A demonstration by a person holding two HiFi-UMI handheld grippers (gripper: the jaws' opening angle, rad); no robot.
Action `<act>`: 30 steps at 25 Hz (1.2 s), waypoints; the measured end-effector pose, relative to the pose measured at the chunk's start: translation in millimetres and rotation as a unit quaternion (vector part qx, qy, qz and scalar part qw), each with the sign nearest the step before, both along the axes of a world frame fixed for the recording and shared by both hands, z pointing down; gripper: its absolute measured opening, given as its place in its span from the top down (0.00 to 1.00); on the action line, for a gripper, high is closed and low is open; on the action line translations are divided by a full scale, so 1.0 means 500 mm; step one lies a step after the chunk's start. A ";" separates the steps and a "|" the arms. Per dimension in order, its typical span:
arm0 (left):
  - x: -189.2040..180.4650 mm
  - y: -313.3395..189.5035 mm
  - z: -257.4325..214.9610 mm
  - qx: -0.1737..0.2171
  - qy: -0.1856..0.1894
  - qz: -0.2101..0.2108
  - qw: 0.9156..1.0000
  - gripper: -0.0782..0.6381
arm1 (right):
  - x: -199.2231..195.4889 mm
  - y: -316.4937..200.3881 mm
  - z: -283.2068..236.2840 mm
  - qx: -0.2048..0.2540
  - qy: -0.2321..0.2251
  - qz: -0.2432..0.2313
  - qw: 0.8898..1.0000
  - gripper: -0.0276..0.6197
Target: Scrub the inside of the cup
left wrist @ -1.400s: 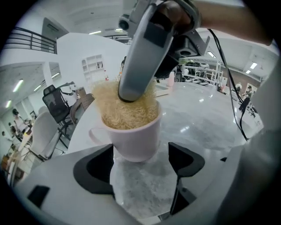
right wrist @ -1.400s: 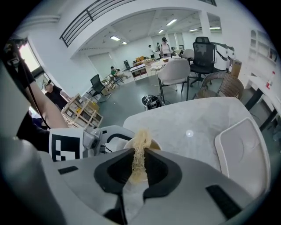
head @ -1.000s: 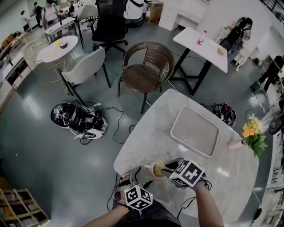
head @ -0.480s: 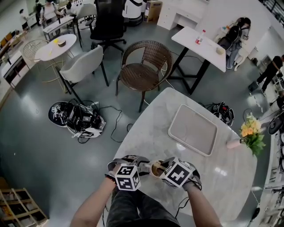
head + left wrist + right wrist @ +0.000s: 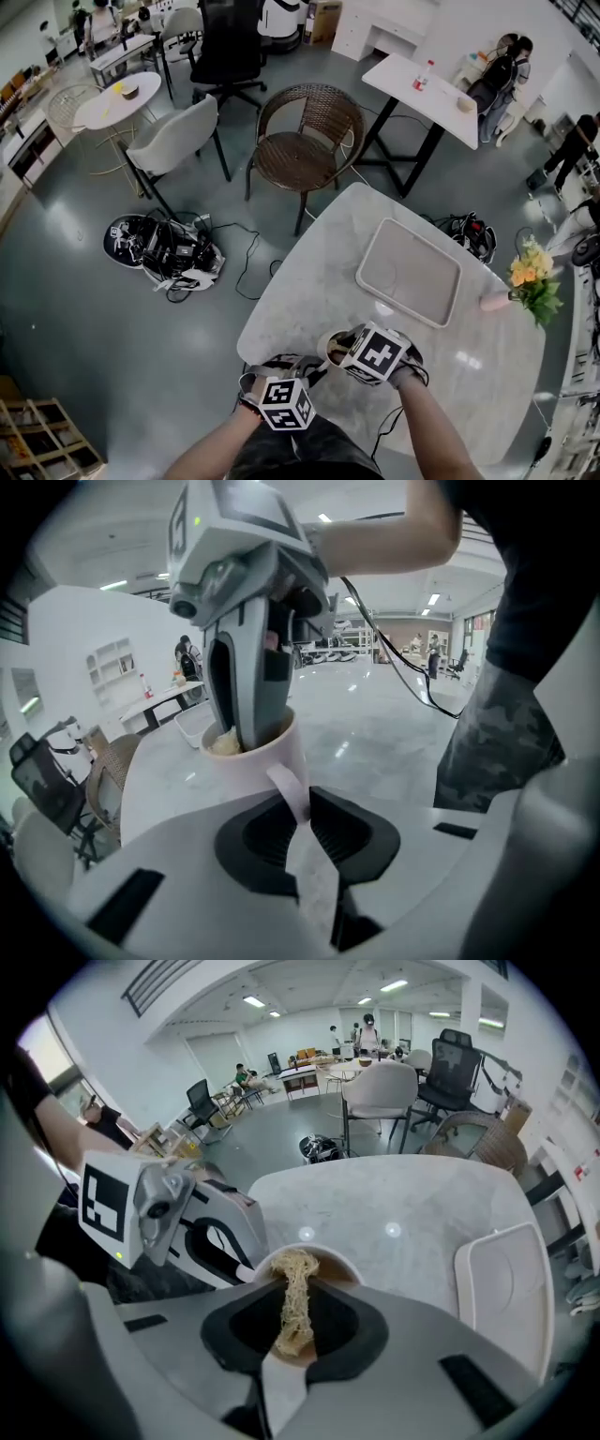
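- While the right gripper (image 5: 298, 1335) points steeply down with its tips inside the cup (image 5: 330, 345), low in the centre of the head view, its jaws are clenched on a pale fibrous scrubber (image 5: 296, 1279) whose end lies within the rim.
- The left gripper (image 5: 300, 829) reaches in from the lower left, roughly level with the tabletop. Its jaws are closing, and the cup's handle (image 5: 284, 785) is pinched between the pads (both pads touch it).
- The cup stands upright on the marble table (image 5: 309, 272), near the edge closest to the person, and a brownish inner wall shows around the scrubber.
- Up and to the right of the cup a pale tray (image 5: 410, 274) lies flat, well apart from it.
- At the right edge a pink vase (image 5: 494, 302) holds yellow flowers (image 5: 531, 272).
- A second ago the left gripper hung at the table's edge, clear of the cup, with its jaws wide. The cup's mouth showed openly then, and the right gripper's marker cube now covers most of it.
- Cup and tray keep their places.
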State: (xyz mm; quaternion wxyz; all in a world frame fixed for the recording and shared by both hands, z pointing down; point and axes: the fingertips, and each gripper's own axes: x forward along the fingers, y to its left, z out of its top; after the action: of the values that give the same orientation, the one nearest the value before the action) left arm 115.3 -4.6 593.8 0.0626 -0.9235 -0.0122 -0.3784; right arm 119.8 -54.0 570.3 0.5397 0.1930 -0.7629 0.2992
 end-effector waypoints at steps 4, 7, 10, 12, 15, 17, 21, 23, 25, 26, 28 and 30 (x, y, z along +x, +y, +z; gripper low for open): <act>0.015 0.019 0.005 -0.001 -0.004 -0.014 1.000 0.82 | -0.003 0.005 -0.014 -0.037 -0.067 0.033 0.997 0.86; 0.023 0.033 0.004 -0.006 -0.002 -0.021 1.000 0.82 | -0.014 -0.004 -0.050 -0.048 -0.149 0.094 0.983 0.86; 0.028 0.036 0.004 -0.007 0.001 -0.045 0.999 0.83 | -0.017 -0.008 -0.078 -0.045 -0.188 0.117 0.974 0.86; 0.033 0.035 0.004 -0.008 0.002 -0.058 0.998 0.83 | -0.010 -0.012 -0.091 -0.039 -0.200 0.127 0.971 0.86; 0.044 0.037 0.001 -0.013 0.001 -0.077 0.997 0.83 | 0.010 -0.024 -0.097 -0.020 -0.181 0.139 0.973 0.86; 0.050 0.040 0.001 -0.015 -0.001 -0.088 0.996 0.83 | 0.021 -0.029 -0.084 -0.001 -0.130 0.126 0.984 0.86; 0.059 0.045 0.000 -0.020 0.003 -0.099 0.995 0.83 | 0.014 -0.023 -0.038 0.020 -0.035 0.075 0.996 0.86; 0.063 0.045 -0.002 -0.023 0.006 -0.096 0.995 0.83 | 0.003 -0.017 -0.019 0.021 -0.019 0.059 0.998 0.86; 0.064 0.044 -0.003 -0.022 0.006 -0.090 0.996 0.83 | -0.007 -0.013 -0.009 0.020 -0.018 0.051 0.998 0.86; 0.063 0.043 -0.002 -0.022 0.005 -0.089 0.996 0.83 | -0.010 -0.011 -0.007 0.019 -0.022 0.049 0.998 0.86; 0.058 0.042 0.000 -0.022 0.003 -0.088 0.996 0.83 | -0.016 -0.008 -0.008 0.015 -0.038 0.048 0.998 0.86; 0.051 0.042 0.001 -0.024 0.003 -0.090 0.996 0.83 | -0.020 -0.004 -0.015 0.011 -0.061 0.051 0.997 0.86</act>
State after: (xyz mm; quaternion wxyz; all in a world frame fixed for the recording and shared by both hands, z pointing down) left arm 140.8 16.5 594.1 0.0060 -0.9231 0.0622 -0.3795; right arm 109.7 -56.0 562.6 0.4743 0.2190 -0.7864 0.3296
